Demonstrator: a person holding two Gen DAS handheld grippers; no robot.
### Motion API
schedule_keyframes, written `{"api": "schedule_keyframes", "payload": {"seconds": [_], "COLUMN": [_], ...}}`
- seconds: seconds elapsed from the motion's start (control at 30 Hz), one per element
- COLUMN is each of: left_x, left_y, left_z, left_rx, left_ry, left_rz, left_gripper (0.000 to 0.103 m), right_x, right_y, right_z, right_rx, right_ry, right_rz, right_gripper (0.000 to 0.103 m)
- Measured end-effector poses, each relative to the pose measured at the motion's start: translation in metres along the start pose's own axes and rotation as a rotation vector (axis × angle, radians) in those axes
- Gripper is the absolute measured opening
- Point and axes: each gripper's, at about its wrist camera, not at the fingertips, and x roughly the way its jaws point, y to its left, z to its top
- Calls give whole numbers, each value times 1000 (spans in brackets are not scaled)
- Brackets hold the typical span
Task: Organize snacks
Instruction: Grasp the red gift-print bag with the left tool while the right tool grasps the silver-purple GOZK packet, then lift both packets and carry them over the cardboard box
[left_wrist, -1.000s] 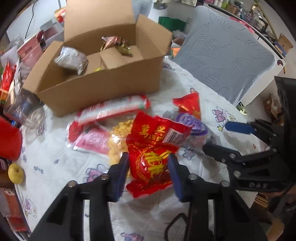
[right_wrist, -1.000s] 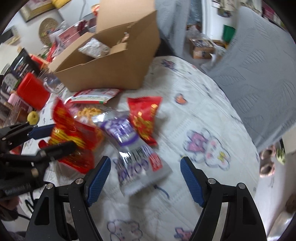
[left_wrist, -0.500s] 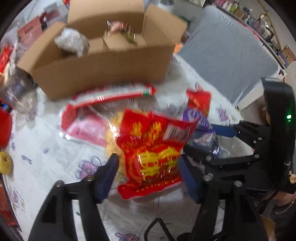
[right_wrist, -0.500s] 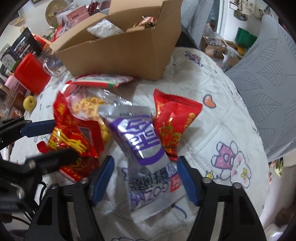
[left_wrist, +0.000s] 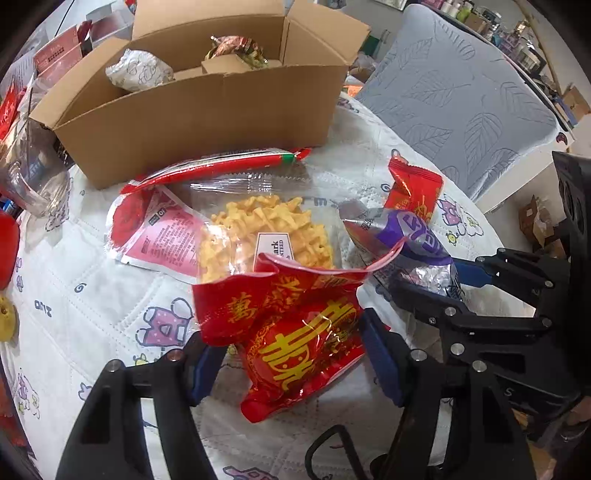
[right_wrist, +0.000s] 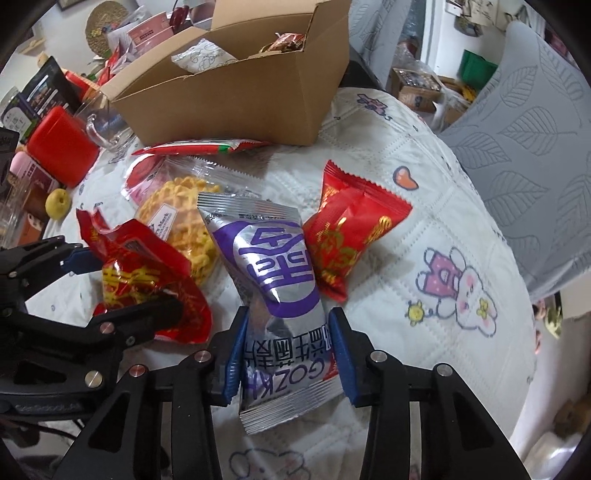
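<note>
A red snack bag with gold characters (left_wrist: 295, 332) stands crumpled between the fingers of my left gripper (left_wrist: 291, 358). Its jaws are closing and both pads touch the bag's sides. Beside it, a silver and purple bag (right_wrist: 273, 266) lies lengthwise in my right gripper (right_wrist: 288, 350), whose jaws are closing with the blue pads pressed on its lower half. Each gripper shows in the other's view: the right gripper (left_wrist: 432, 280) at right, the left gripper (right_wrist: 125, 280) at left. The open cardboard box (left_wrist: 203, 107) behind holds a few wrapped snacks.
A clear bag of yellow waffle snacks (left_wrist: 266, 229), a long red and white packet (left_wrist: 221, 166) and a small red bag (right_wrist: 351, 236) lie on the quilted tablecloth (right_wrist: 424, 184). A red cup (right_wrist: 62, 144), glass mug (right_wrist: 107, 125) and yellow fruit (right_wrist: 57, 203) stand left. A grey cushion (left_wrist: 461, 103) is right.
The left jaws spread wider around the red bag, which now buckles upward. The right jaws narrowed from wide apart onto the silver and purple bag. Both grippers came lower.
</note>
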Motion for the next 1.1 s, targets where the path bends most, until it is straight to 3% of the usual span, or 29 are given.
{"api": "schedule_keyframes", "payload": {"seconds": [0.1, 0.67, 1.1], "left_x": [-5, -47, -104], "left_y": [1, 16, 22], "left_z": [-6, -33, -44], "left_rx": [2, -29, -46], "left_ry": [-6, -31, -80], "left_rz": [-7, -8, 3], "left_gripper": [59, 59, 59], "right_x": [-3, -28, -71], "right_y": [0, 19, 55], "right_z": [-4, -29, -45], "right_rx": [19, 94, 95], "right_ry": [-2, -37, -67], "right_rz": [12, 78, 143], "right_gripper": [41, 36, 35]}}
